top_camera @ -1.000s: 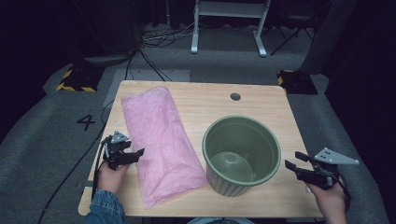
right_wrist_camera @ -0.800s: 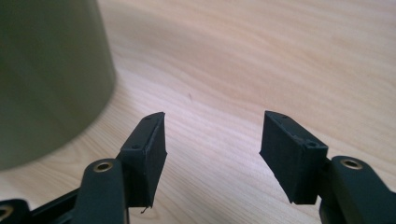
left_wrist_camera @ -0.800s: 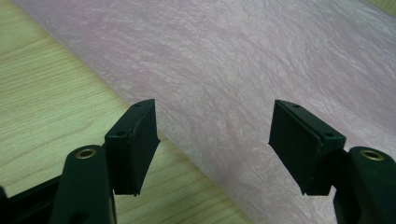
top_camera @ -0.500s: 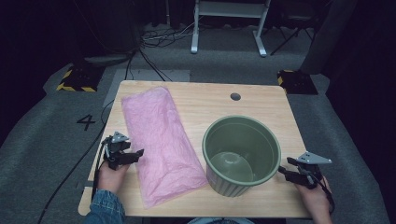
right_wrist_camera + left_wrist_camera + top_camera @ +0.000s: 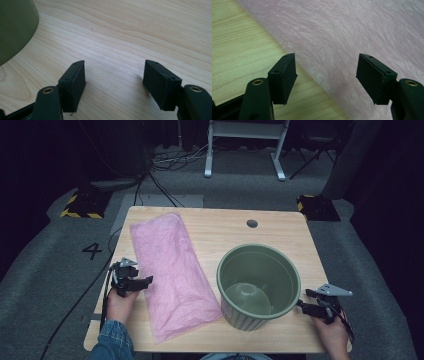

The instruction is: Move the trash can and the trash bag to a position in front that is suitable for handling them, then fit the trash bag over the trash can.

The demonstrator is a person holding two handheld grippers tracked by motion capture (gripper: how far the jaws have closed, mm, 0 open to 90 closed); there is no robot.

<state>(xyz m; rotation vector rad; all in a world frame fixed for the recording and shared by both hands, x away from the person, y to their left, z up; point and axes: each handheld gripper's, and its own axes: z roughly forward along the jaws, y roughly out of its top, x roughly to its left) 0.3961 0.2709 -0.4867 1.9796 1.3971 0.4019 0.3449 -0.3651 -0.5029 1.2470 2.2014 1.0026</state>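
Note:
A crinkled pink plastic bag (image 5: 170, 270) lies flat along the left half of the wooden table (image 5: 280, 230). An empty green ribbed pot (image 5: 258, 285) stands upright at the front right. My left gripper (image 5: 145, 281) rests at the bag's left edge, open, and in the left gripper view (image 5: 327, 77) its jaws straddle the edge of the bag (image 5: 352, 32) without pressing it. My right gripper (image 5: 304, 299) sits low beside the pot's right side. It is open, its jaws have just been opening, and only bare wood (image 5: 125, 30) lies between them (image 5: 113, 80). The pot wall (image 5: 15, 27) curves at the left.
A round cable hole (image 5: 252, 223) sits near the table's far edge. On the grey floor are a painted "4" (image 5: 93, 251), cables, a white frame's legs (image 5: 245, 145) and yellow-black striped blocks (image 5: 80, 205) (image 5: 315, 205).
My right hand has come down to the table and closer to the pot's right side. The left hand, the bag and the pot have stayed put.

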